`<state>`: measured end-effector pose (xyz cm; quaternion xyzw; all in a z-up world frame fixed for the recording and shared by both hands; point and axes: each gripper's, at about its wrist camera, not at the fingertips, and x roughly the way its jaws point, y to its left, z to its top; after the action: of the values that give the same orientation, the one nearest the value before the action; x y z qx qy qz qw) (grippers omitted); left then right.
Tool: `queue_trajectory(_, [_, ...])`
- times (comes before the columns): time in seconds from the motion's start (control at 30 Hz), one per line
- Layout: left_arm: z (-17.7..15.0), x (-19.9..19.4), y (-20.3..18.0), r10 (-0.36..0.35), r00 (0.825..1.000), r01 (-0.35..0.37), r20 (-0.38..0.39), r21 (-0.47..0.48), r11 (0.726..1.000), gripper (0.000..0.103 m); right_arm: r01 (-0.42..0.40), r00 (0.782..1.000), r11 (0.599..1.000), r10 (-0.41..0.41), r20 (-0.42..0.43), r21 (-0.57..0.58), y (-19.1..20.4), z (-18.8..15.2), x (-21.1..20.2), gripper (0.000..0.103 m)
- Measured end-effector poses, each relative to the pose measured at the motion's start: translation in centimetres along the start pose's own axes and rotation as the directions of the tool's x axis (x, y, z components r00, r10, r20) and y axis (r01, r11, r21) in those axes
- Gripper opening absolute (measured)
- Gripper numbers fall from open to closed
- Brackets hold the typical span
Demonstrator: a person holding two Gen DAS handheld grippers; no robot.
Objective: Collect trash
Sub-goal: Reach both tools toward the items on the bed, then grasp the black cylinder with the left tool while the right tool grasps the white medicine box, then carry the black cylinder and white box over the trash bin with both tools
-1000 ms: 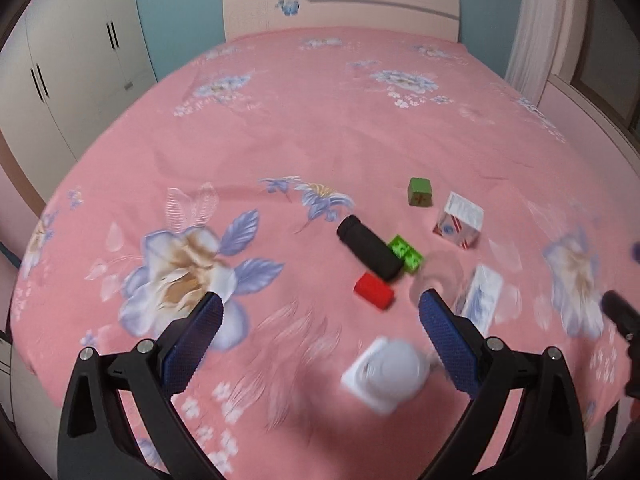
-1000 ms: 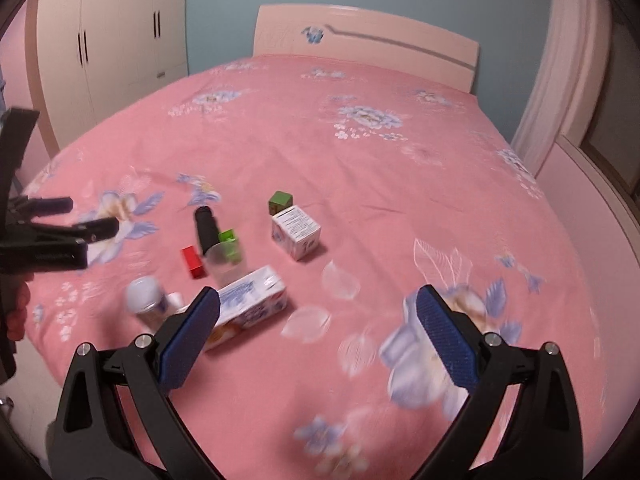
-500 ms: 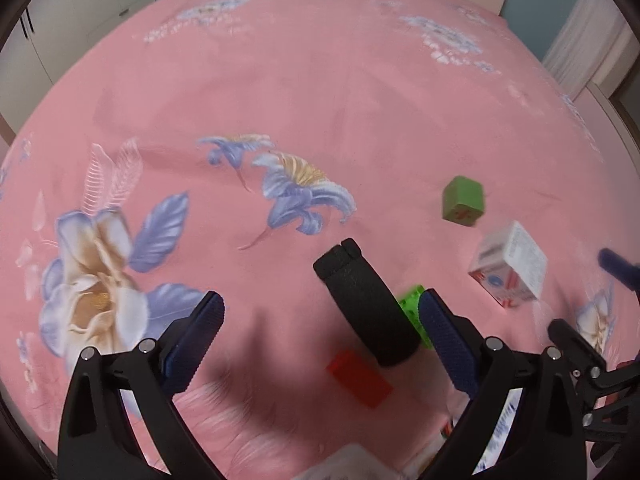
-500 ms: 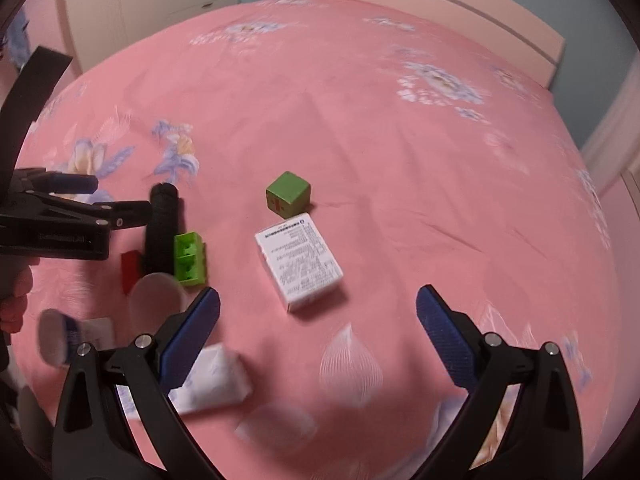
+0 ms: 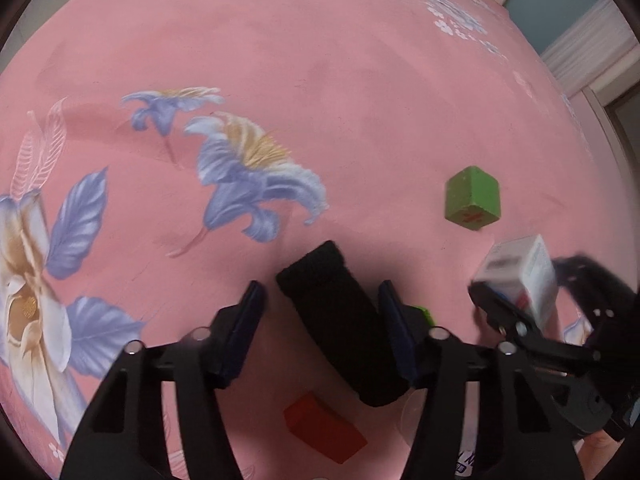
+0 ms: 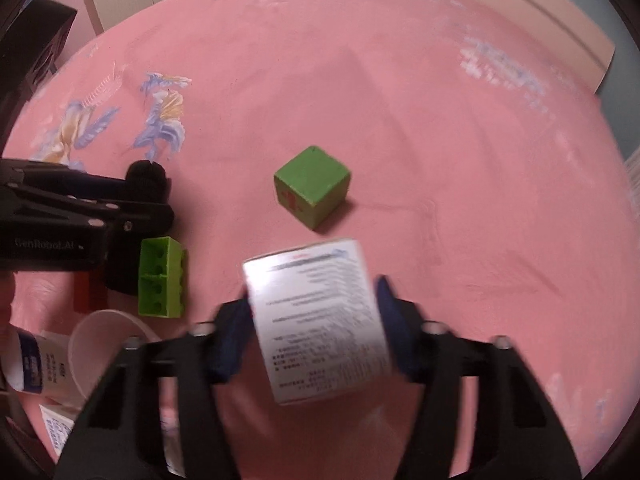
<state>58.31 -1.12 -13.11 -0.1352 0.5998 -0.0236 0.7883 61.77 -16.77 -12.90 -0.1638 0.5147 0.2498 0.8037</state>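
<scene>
A black roll [image 5: 336,320] lies on the pink flowered bedsheet [image 5: 360,100]. My left gripper [image 5: 322,320] points steeply down over it, astride the roll. Its jaws are closing; the right pad [image 5: 394,328] is at the roll, while a gap shows at the left pad [image 5: 248,320]. A white printed box [image 6: 316,320] sits between the pads of my right gripper [image 6: 312,328], whose jaws are closing and touch both its sides. In the left wrist view the same box [image 5: 520,276] shows, blurred, in the right gripper [image 5: 520,296].
A green cube [image 6: 312,186] stands just beyond the box. A green toy brick [image 6: 162,276] and a red block [image 5: 324,428] lie beside the roll. A clear cup [image 6: 104,344] and a white packet [image 6: 32,364] lie at the near left.
Both grippers came down close to the bed. The left one moved over the black roll and narrowed. The right one moved over the white box and closed onto it.
</scene>
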Motion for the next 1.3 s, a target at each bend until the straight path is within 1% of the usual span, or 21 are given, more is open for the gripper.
queue_trajectory(0.03, [0.4,0.2,-0.4,-0.012,1.0,0.012,-0.003,0.006,1.0,0.051,0.002,1.0,1.0,-0.002,0.007,0.001,0.1,-0.1,0.0,0.045])
queue_trajectory(0.17, [0.5,0.2,-0.9,-0.008,1.0,0.007,0.009,0.045,0.999,0.05,0.007,1.0,1.0,-0.007,0.024,0.013,0.4,-0.6,-0.6,0.044])
queue_trajectory(0.27, [0.6,-0.4,-0.9,-0.017,1.0,0.016,0.014,0.053,0.998,0.049,0.033,0.998,0.999,-0.035,0.046,0.029,0.3,-0.9,-1.9,0.044])
queue_trajectory(0.33, [0.6,-1.3,-0.9,-0.011,0.999,0.009,0.03,0.061,0.998,0.049,0.043,0.997,0.998,-0.046,0.065,0.048,0.2,-0.9,-3.2,0.044])
queue_trajectory(0.5, [0.5,-5.1,-1.7,0.0,0.996,-0.008,0.09,0.097,0.995,0.048,0.074,0.989,0.994,-0.083,0.121,0.078,0.2,-0.8,-7.4,0.044])
queue_trajectory(0.57, [0.2,-7.2,-1.9,0.013,0.993,-0.028,0.12,0.122,0.992,0.048,0.083,0.986,0.993,-0.095,0.14,0.084,0.3,-0.7,-9.3,0.044])
queue_trajectory(0.63, [-0.1,-9.8,-2.3,0.023,0.988,-0.046,0.153,0.147,0.988,0.048,0.102,0.98,0.991,-0.115,0.161,0.083,0.9,-0.7,-11.8,0.044])
queue_trajectory(0.73, [-0.8,-13.7,-2.8,0.04,0.976,-0.08,0.213,0.18,0.98,0.048,0.127,0.972,0.989,-0.14,0.191,0.079,1.6,-1.1,-15.5,0.044])
queue_trajectory(0.8, [-2.0,-17.1,-3.0,0.054,0.963,-0.11,0.263,0.203,0.973,0.048,0.141,0.964,0.987,-0.156,0.215,0.083,2.5,-1.4,-18.3,0.044])
queue_trajectory(0.87, [-3.0,-19.6,-2.9,0.062,0.954,-0.13,0.294,0.219,0.967,0.048,0.147,0.958,0.985,-0.164,0.237,0.088,3.3,-1.9,-21.0,0.044])
queue_trajectory(0.93, [-4.3,-22.6,-2.9,0.066,0.94,-0.153,0.334,0.239,0.959,0.048,0.167,0.947,0.982,-0.184,0.264,0.084,4.6,-2.5,-24.0,0.044])
queue_trajectory(0.97, [-4.6,-23.5,-3.2,0.07,0.935,-0.163,0.348,0.246,0.955,0.048,0.172,0.943,0.982,-0.189,0.273,0.083,4.9,-2.7,-25.0,0.044])
queue_trajectory(1.0, [-5.6,-25.4,-3.2,0.076,0.923,-0.184,0.376,0.259,0.948,0.048,0.179,0.938,0.98,-0.195,0.285,0.082,5.8,-3.1,-26.7,0.044])
queue_trajectory(1.07, [-6.8,-27.6,-3.1,0.085,0.909,-0.211,0.409,0.273,0.939,0.048,0.188,0.928,0.979,-0.203,0.312,0.078,7.3,-3.9,-29.5,0.044])
queue_trajectory(1.13, [-8.6,-30.2,-3.2,0.095,0.886,-0.248,0.454,0.289,0.925,0.048,0.197,0.919,0.978,-0.209,0.334,0.072,8.7,-4.7,-31.9,0.044])
queue_trajectory(1.17, [-9.7,-31.6,-3.2,0.098,0.871,-0.268,0.481,0.299,0.916,0.048,0.203,0.913,0.977,-0.213,0.347,0.067,9.6,-5.1,-33.2,0.044])
queue_trajectory(1.3, [-12.9,-35.6,-3.3,0.084,0.844,-0.293,0.53,0.323,0.9,0.048,0.217,0.895,0.975,-0.22,0.387,0.052,12.6,-6.6,-37.4,0.044])
